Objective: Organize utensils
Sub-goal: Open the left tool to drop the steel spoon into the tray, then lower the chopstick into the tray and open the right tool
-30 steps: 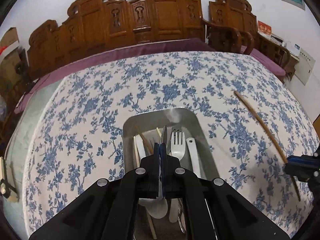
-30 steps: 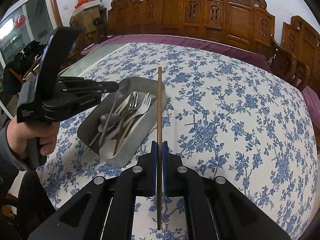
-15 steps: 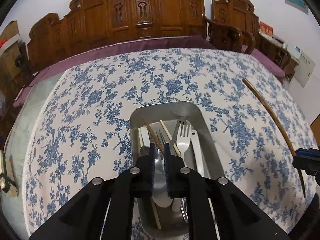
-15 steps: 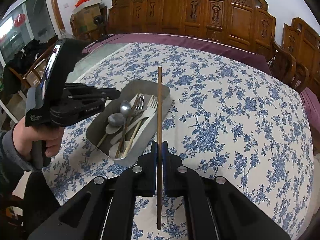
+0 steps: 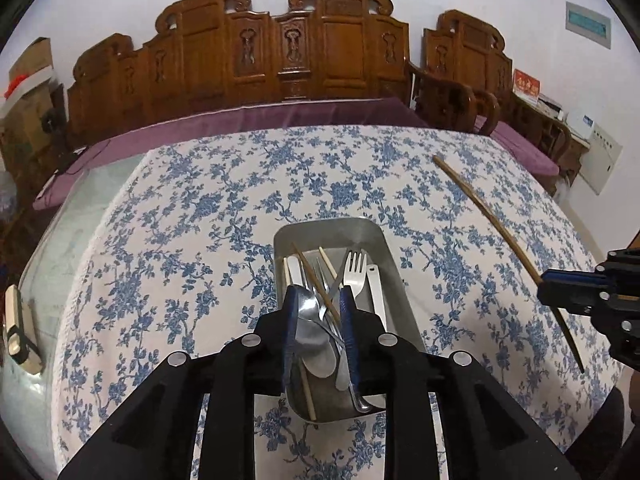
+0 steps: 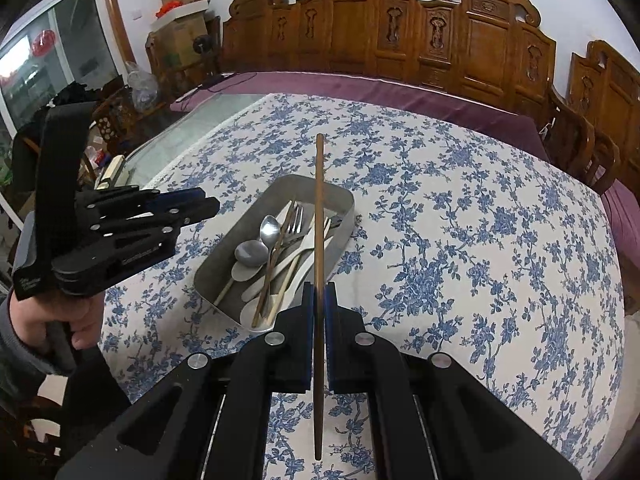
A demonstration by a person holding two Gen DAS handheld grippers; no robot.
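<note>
A metal tray (image 5: 372, 232) on the flowered tablecloth holds spoons (image 5: 316, 340), a fork (image 5: 354, 272), white utensils and thin chopsticks. My left gripper (image 5: 318, 300) hovers above the tray's near end. Its jaws are opening and nothing is pinched between them; the spoons seen through the gap lie in the tray. My right gripper (image 6: 319, 292) is shut on a long brown wooden chopstick (image 6: 319, 220), held in the air just right of the tray (image 6: 288, 184). The left wrist view shows this chopstick (image 5: 492, 224) and the right gripper (image 5: 560, 284) at the right. In the right wrist view the left gripper (image 6: 180, 208) is empty.
Carved wooden chairs (image 5: 304, 52) and a purple cushion (image 5: 248, 120) line the table's far side. Bare glass tabletop (image 5: 68, 232) lies left of the cloth, with a small pale object (image 5: 18, 328) on it. A person's hand (image 6: 52, 320) grips the left handle.
The left gripper's jaws have parted, letting a metal utensil drop into the tray, and it has risen and drawn back. The right gripper has lifted a little with the chopstick.
</note>
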